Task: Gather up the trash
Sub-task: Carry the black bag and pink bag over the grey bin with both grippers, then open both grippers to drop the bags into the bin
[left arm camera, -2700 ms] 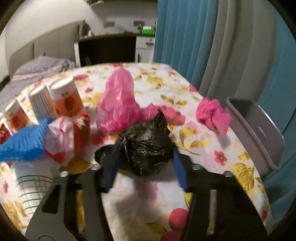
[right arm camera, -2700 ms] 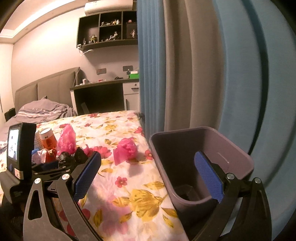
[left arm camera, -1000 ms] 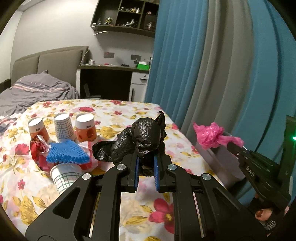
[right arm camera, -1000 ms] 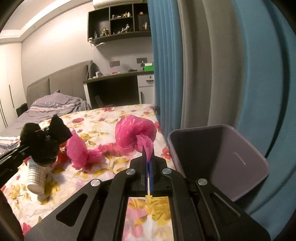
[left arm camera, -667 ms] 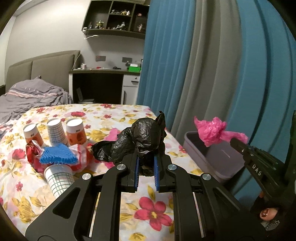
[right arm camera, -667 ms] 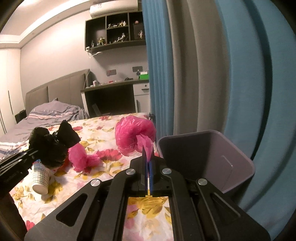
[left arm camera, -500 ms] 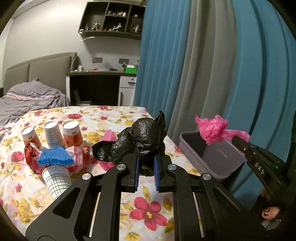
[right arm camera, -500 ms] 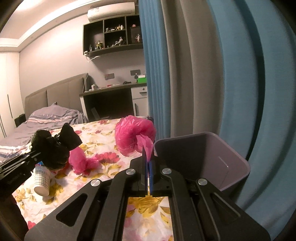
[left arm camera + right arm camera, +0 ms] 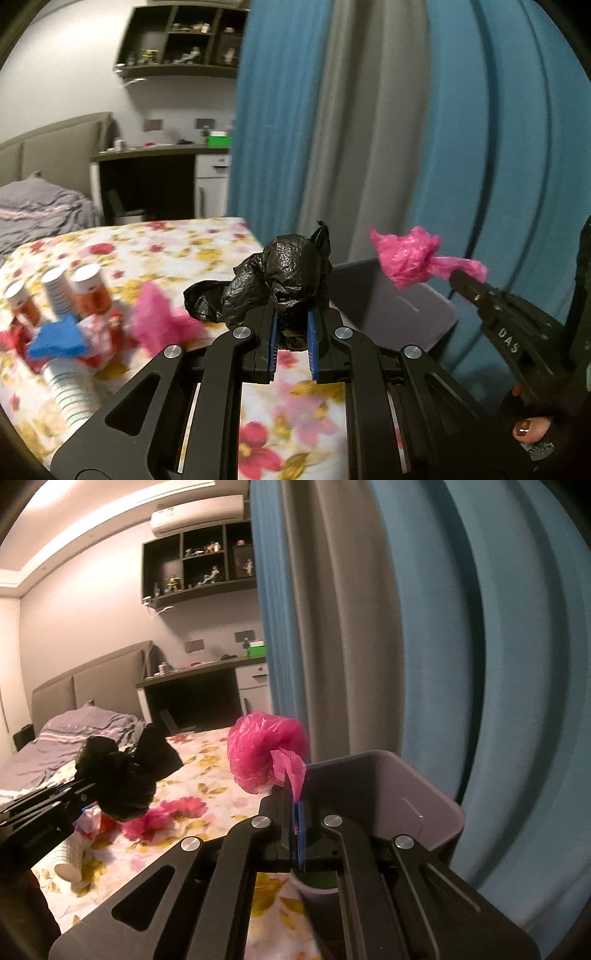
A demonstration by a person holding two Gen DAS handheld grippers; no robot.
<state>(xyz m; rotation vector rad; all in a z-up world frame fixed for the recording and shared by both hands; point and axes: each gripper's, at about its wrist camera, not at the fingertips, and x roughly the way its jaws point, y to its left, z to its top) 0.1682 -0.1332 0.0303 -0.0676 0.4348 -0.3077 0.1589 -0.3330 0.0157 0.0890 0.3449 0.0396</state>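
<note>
My left gripper (image 9: 291, 332) is shut on a crumpled black plastic bag (image 9: 280, 280), held above the flowered table; it also shows in the right wrist view (image 9: 122, 775). My right gripper (image 9: 297, 819) is shut on a crumpled pink plastic bag (image 9: 264, 753), held up by the near rim of the grey bin (image 9: 417, 805). In the left wrist view the pink bag (image 9: 410, 258) hangs above the bin (image 9: 391, 314), which stands at the table's right edge.
On the table lie another pink bag (image 9: 159, 321), a blue sponge (image 9: 59, 338) on red-white wrappers, three upright paper cups (image 9: 55, 290) and a tipped cup (image 9: 70, 387). Blue and grey curtains (image 9: 369, 129) hang behind the bin.
Both grippers closed on their bags and lifted them off the table. Both have since swung right toward the bin, and the pink bag is now by its rim.
</note>
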